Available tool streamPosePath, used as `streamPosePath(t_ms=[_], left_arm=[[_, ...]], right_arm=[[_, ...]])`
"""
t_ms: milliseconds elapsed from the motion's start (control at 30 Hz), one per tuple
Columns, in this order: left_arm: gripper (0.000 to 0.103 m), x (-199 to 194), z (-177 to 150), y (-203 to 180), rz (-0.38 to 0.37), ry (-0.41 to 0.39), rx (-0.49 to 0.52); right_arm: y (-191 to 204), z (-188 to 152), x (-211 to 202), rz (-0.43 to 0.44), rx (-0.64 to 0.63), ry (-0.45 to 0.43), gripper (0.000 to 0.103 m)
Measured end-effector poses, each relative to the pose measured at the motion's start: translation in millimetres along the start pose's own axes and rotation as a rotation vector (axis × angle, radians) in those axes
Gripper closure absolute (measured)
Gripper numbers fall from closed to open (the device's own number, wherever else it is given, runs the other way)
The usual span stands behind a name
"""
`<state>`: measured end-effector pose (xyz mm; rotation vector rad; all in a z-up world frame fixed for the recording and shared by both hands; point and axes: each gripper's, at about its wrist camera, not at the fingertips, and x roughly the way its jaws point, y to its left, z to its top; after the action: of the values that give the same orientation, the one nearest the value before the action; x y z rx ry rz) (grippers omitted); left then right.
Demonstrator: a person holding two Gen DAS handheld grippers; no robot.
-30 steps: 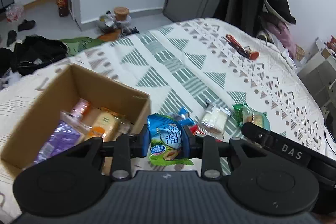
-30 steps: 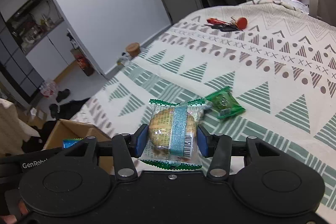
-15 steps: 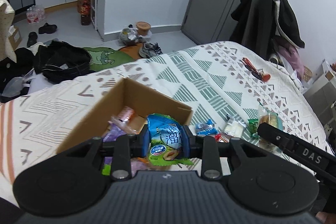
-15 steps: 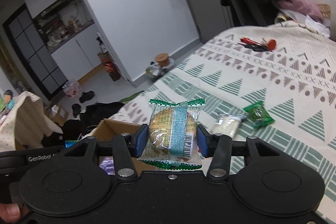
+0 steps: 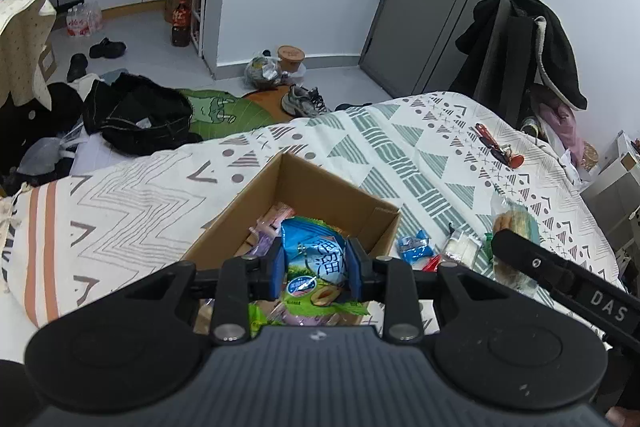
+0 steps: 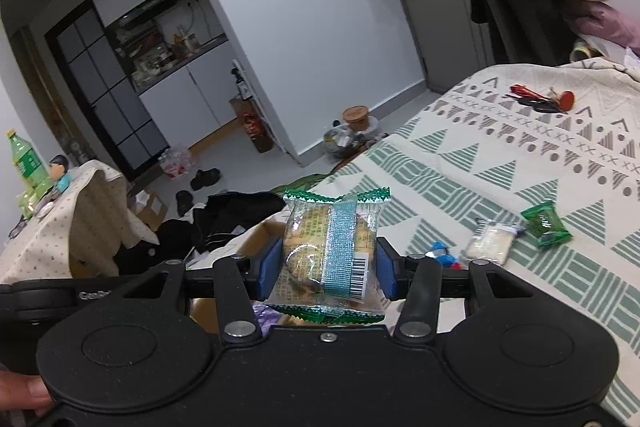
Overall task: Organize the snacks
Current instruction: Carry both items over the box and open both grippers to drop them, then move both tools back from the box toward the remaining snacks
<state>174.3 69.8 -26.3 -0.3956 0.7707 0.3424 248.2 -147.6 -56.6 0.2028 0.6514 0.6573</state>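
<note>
The cardboard box (image 5: pixel 320 195) on the bed (image 5: pixel 400 139) already holds several snacks. The left tool (image 5: pixel 316 267) is clamped on a blue-green snack bag (image 5: pixel 316 259) above the box; the right tool (image 6: pixel 326 267) grips a clear-wrapped cake (image 6: pixel 320 247) just beside it. A blue packet (image 5: pixel 414 245), white packet (image 6: pixel 490 245) and green packet (image 6: pixel 546 223) lie loose on the bed, waiting.

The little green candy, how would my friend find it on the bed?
Start at the cardboard box on the patterned bedspread, then follow the loose snacks lying to its right. Past the small blue wrapper and the pale white packet lies the green candy, last in that row. It is the only shiny green loose piece there.
</note>
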Motion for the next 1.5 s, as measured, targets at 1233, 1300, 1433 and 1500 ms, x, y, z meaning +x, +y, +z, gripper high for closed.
streamPosePath(t_ms=[1233, 1300, 1433, 1500], left_arm=[[0.013, 37, 12, 27, 0.017, 0.090, -0.081], [0.012, 38, 13, 22, 0.010, 0.092, -0.075], [0.012, 39, 15, 7, -0.007, 0.094, -0.059], [0.012, 40, 17, -1, -0.018, 0.093, -0.053]], right_arm=[[-24, 6, 21, -0.021, 0.103, 0.058, 0.036], [-31, 7, 18, -0.040, 0.095, 0.065, 0.034], [-45, 8, 10, -0.064, 0.083, 0.071, 0.028], [-53, 8, 6, -0.072, 0.100, 0.066, 0.028]])
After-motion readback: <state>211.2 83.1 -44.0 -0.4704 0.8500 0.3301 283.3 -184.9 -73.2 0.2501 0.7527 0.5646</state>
